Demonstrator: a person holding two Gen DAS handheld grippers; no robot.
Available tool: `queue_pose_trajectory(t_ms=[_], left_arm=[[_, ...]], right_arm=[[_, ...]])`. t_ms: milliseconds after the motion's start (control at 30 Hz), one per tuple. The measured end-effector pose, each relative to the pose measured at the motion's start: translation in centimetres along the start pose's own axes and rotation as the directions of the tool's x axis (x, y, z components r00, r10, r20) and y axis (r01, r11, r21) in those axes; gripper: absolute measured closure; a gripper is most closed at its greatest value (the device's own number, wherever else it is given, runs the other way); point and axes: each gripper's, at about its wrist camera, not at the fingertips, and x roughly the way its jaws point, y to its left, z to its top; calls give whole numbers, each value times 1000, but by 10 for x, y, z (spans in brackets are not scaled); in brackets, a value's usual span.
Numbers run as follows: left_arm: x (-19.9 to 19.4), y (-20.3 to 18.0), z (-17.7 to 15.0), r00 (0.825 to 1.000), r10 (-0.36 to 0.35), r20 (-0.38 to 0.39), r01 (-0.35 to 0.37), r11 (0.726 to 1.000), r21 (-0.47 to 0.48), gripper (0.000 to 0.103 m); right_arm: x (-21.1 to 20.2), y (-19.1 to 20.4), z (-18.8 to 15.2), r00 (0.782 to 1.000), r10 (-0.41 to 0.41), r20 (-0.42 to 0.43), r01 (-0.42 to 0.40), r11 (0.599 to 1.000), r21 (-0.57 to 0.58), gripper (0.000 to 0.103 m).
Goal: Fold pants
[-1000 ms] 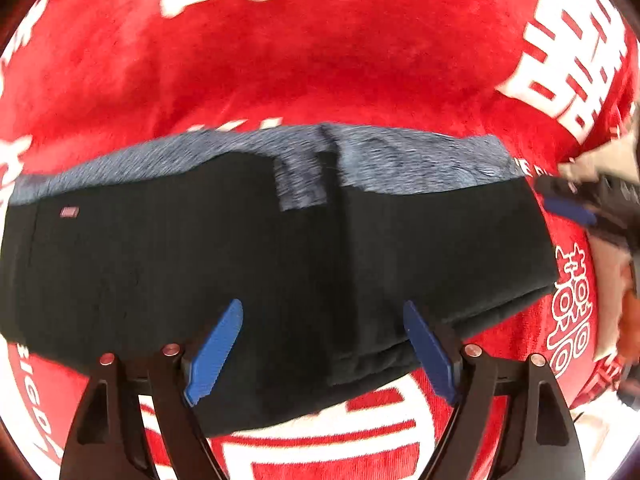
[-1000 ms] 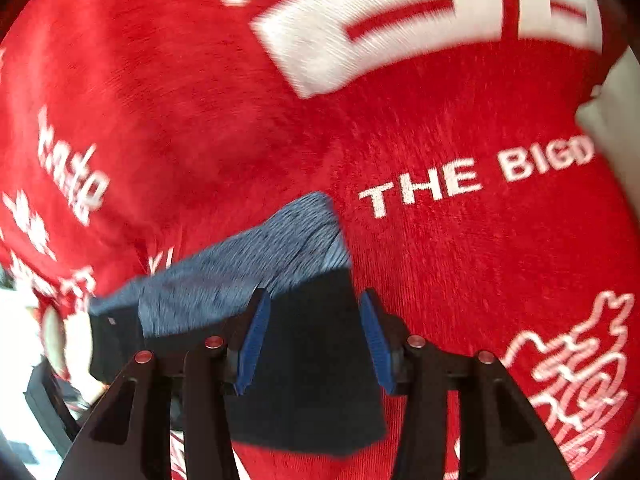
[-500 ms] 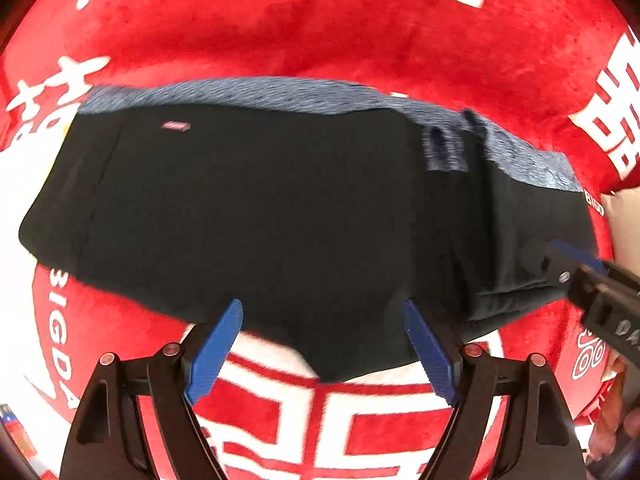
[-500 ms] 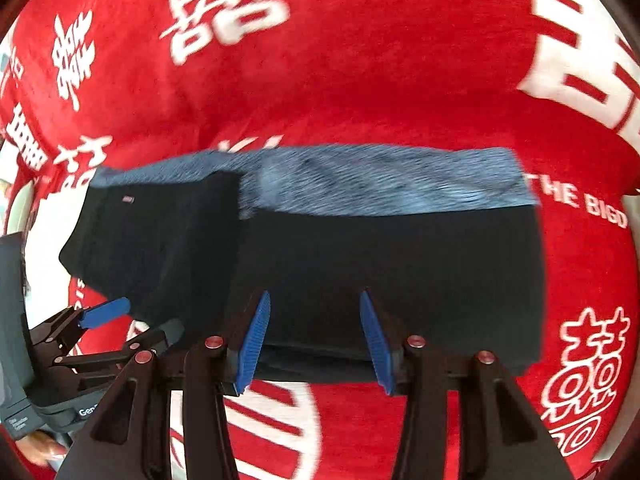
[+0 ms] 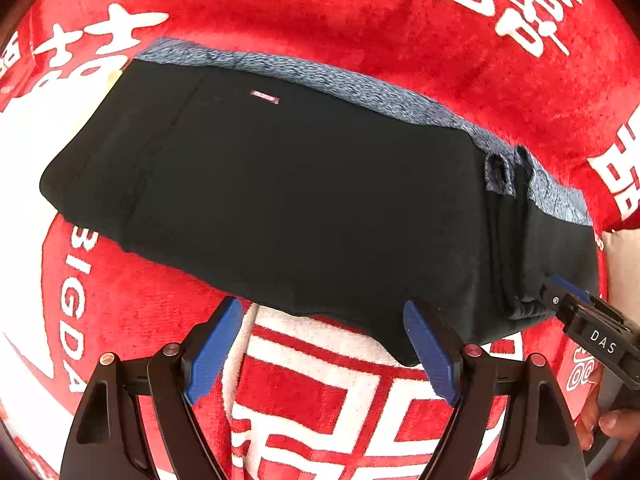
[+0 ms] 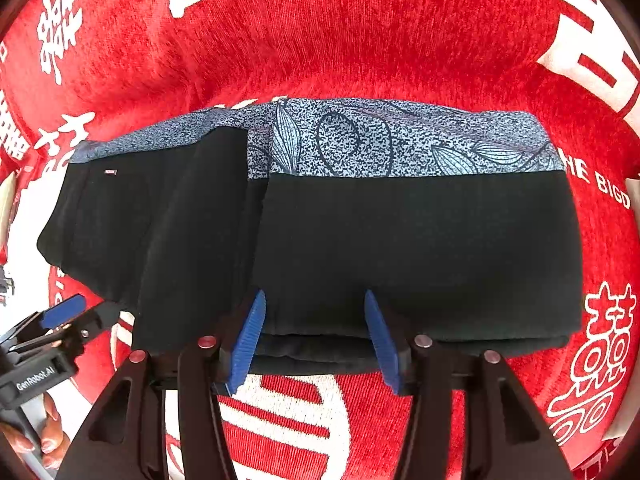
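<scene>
Jaws on both tools stand spread and grip nothing. Folded black pants (image 5: 304, 200), edged by a blue patterned band (image 6: 400, 140) at 12 o'clock, lie on a red blanket (image 5: 360, 20) with white characters. From 6 o'clock the left gripper (image 5: 324, 352) hovers at the fabric's near edge, while the right gripper (image 6: 316, 340) straddles the stacked hem. Fingers (image 6: 48, 436) of the left hand show at 8 o'clock in the right camera's view.

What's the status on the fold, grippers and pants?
Left gripper open, clear of cloth. Right gripper open at near edge. Pants folded flat on red blanket. Nothing in the way.
</scene>
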Motion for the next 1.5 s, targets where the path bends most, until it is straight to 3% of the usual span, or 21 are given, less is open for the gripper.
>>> queue_pose_trajectory(t_ms=[133, 167, 200, 333, 433, 667, 867, 1133, 1300, 1367, 1400, 1433, 1500], left_arm=[[4, 8, 5, 1000, -6, 7, 6, 1000, -20, 19], [5, 13, 6, 1000, -7, 10, 8, 1000, -30, 19], [6, 15, 7, 1000, -10, 12, 10, 999, -37, 19], [-5, 40, -1, 998, -49, 26, 51, 994, -101, 19], [-7, 61, -1, 997, -61, 42, 67, 986, -150, 19], [-17, 113, 1, 986, -109, 122, 140, 950, -280, 19], [-12, 161, 6, 948, -203, 244, 292, 860, -418, 19], [5, 185, 13, 896, -291, 336, 425, 784, -452, 19], [2, 183, 23, 870, -328, 367, 475, 758, -447, 19], [-5, 178, 29, 852, -339, 399, 496, 767, -407, 19], [-5, 174, 32, 855, -329, 401, 485, 782, -391, 19], [-1, 171, 35, 871, -310, 381, 456, 798, -394, 19], [11, 172, 39, 888, -303, 347, 436, 796, -421, 19]], right_arm=[[-1, 1, -1, 1000, -12, 3, 12, 1000, 9, 44], [2, 5, 0, 1000, -8, 4, 8, 1000, 9, 41], [4, 8, 0, 1000, 0, -4, 0, 1000, 1, 31], [13, 37, -4, 993, -114, -13, 111, 981, -159, 21], [18, 46, -10, 987, -160, 2, 157, 964, -215, 19], [21, 46, -6, 986, -167, -9, 161, 961, -223, 18], [23, 48, -2, 985, -170, -12, 163, 961, -225, 17], [25, 47, -1, 986, -166, -7, 160, 962, -223, 17], [24, 47, -2, 986, -166, -7, 161, 961, -224, 17], [23, 47, -3, 986, -167, -7, 161, 962, -222, 17], [23, 47, -4, 986, -167, -7, 161, 962, -221, 17], [23, 47, -4, 986, -167, -6, 162, 962, -220, 17], [23, 46, -4, 986, -169, -6, 164, 962, -217, 17]])
